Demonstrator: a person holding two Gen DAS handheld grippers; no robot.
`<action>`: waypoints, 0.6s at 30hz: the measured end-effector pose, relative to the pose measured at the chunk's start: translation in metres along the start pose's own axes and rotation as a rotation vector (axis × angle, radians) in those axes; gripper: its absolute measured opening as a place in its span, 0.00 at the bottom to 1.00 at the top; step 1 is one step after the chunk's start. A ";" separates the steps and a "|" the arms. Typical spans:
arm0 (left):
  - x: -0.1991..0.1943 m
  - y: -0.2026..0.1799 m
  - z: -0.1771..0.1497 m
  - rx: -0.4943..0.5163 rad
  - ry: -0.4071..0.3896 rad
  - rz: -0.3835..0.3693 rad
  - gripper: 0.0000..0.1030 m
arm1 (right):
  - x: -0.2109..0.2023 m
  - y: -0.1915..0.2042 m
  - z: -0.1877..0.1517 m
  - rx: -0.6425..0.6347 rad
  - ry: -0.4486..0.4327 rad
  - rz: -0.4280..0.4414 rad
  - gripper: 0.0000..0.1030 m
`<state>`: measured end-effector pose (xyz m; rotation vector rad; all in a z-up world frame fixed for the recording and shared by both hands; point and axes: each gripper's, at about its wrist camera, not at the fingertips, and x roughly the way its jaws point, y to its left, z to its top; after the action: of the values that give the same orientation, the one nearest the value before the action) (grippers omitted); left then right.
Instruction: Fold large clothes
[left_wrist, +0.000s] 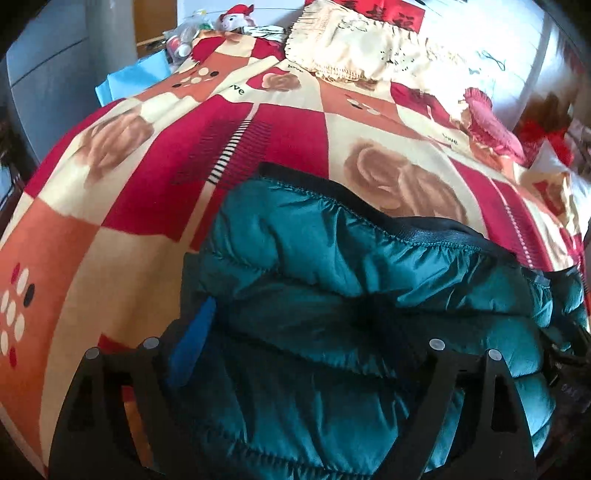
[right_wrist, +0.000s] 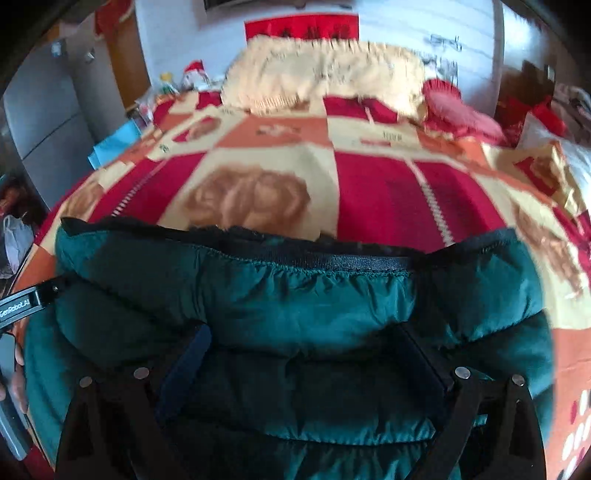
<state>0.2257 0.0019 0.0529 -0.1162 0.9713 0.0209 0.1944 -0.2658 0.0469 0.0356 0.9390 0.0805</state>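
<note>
Teal puffer jacket bunched on the bed, fold partway along

On the left, the left tool (left_wrist: 295, 325) has its fingers set wide apart, the blue-padded finger (left_wrist: 194, 339) lying against the glossy teal quilted puffer jacket (left_wrist: 332, 295) whose padding bulges between them; whether it truly pinches the fabric I cannot tell. The jacket lies in a thick, layered heap on the red, orange and cream rose-patterned bedspread (left_wrist: 166, 166), its black elastic hem (left_wrist: 369, 206) uppermost. To the right, the right tool (right_wrist: 303, 354) is likewise spread over the jacket (right_wrist: 314, 302), grip uncertain. Judging by the stacked layers, at least one fold seems made; squaring and flattening remain.
</note>
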 end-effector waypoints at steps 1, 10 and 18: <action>0.002 0.000 -0.001 0.008 -0.004 0.003 0.84 | 0.007 -0.003 -0.001 0.012 0.002 0.003 0.96; 0.000 -0.003 -0.001 0.031 -0.006 0.007 0.85 | -0.017 -0.013 0.000 0.046 -0.030 0.017 0.97; 0.003 -0.009 -0.001 0.055 -0.021 0.031 0.86 | -0.036 -0.063 0.001 0.127 -0.043 -0.099 0.97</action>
<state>0.2266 -0.0069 0.0507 -0.0505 0.9523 0.0236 0.1773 -0.3318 0.0719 0.1075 0.9004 -0.0715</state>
